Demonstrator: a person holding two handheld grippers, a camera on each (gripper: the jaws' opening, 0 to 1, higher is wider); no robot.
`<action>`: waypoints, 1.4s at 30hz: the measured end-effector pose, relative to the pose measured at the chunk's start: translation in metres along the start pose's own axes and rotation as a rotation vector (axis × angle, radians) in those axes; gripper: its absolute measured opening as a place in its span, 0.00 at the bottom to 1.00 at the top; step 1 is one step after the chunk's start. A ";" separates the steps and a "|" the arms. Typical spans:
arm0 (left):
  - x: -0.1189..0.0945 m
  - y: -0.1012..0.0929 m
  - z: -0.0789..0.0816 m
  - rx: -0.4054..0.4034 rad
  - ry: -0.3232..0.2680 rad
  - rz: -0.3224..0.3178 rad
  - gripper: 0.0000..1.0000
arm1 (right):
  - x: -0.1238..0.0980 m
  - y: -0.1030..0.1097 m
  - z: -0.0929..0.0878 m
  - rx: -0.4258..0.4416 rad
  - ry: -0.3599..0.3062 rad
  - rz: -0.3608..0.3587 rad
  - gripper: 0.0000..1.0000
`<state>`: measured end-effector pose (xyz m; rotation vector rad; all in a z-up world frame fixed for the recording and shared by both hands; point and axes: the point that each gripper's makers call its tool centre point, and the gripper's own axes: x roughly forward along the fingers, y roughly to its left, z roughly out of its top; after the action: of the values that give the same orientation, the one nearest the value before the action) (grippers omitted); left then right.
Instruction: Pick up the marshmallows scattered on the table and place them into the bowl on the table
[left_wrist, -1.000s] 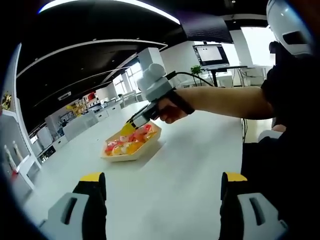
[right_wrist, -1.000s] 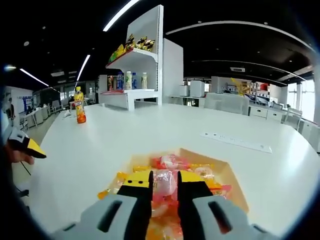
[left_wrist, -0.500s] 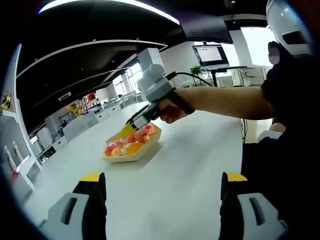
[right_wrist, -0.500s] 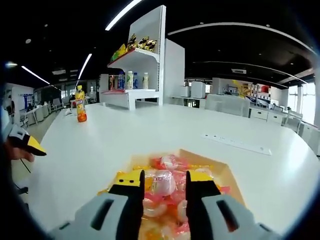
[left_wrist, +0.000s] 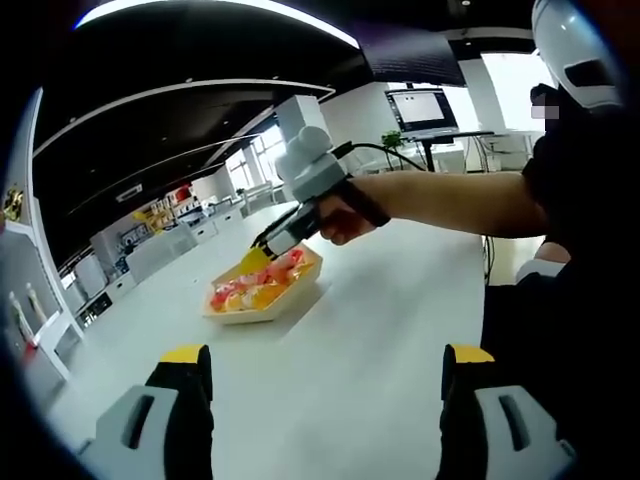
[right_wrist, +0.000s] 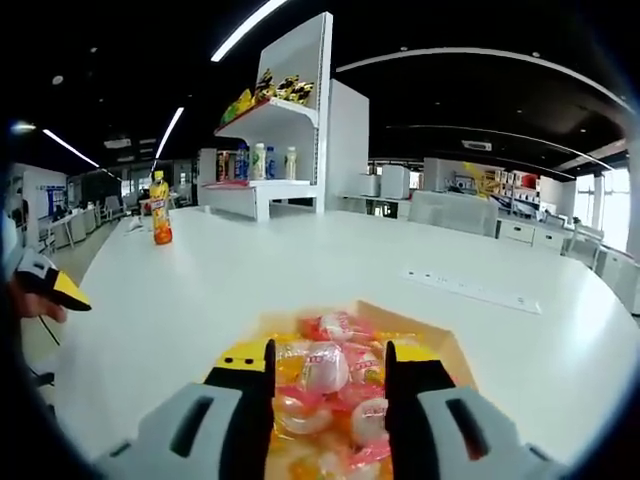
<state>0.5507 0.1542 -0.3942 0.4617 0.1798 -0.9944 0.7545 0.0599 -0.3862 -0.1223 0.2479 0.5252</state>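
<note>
**Left gripper** (left_wrist: 325, 385): own jaws rise from the bottom of the left gripper view, yellow-tipped, set wide apart with bare white table (left_wrist: 380, 320) between them; nothing held. In the right gripper view its yellow tip shows at the left edge, mid height, with part of a hand behind it.

**Right gripper** (right_wrist: 330, 365): in the right gripper view its jaws rise at bottom centre, parted to a middling width, directly over the bowl; no sweet is pinched between them. In the left gripper view it sits at centre, gripped by a hand (left_wrist: 340, 222), yellow tips angled down at the bowl's near rim.

**Bowl** (right_wrist: 445, 340): shallow, pale wooden, angular in outline; lower centre of the right gripper view, left of centre in the left gripper view. Rests on the white table.

**Marshmallows** (right_wrist: 325, 365): individually wrapped, clear film with pink, orange and yellow tints; piled inside the bowl, one pale piece lying between the right gripper's jaws in the right gripper view. In the left gripper view they read as a red-orange heap.

**Orange drink bottle** (right_wrist: 160, 212): upright on the table, left of centre in the right gripper view, well apart from the bowl.

**Shelf unit** (right_wrist: 285, 150): white, upper centre of the right gripper view, holding bottles and snack packets.

**Monitor** (left_wrist: 420, 108): lit screen, upper right of the left gripper view.

**Forearm** (left_wrist: 450, 205): reaches in from the right of the left gripper view.
</note>
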 end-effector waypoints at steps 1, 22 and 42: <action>0.000 0.000 0.000 0.000 -0.001 -0.001 0.95 | 0.000 0.000 0.000 -0.003 0.000 -0.001 0.44; 0.001 -0.002 0.003 0.002 -0.007 -0.007 0.95 | 0.000 -0.002 0.001 0.018 -0.001 -0.006 0.63; 0.001 -0.005 0.001 0.001 -0.002 -0.007 0.95 | -0.012 -0.008 0.000 0.038 0.031 -0.040 0.92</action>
<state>0.5470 0.1506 -0.3947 0.4615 0.1796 -1.0022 0.7488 0.0472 -0.3830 -0.0981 0.2850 0.4785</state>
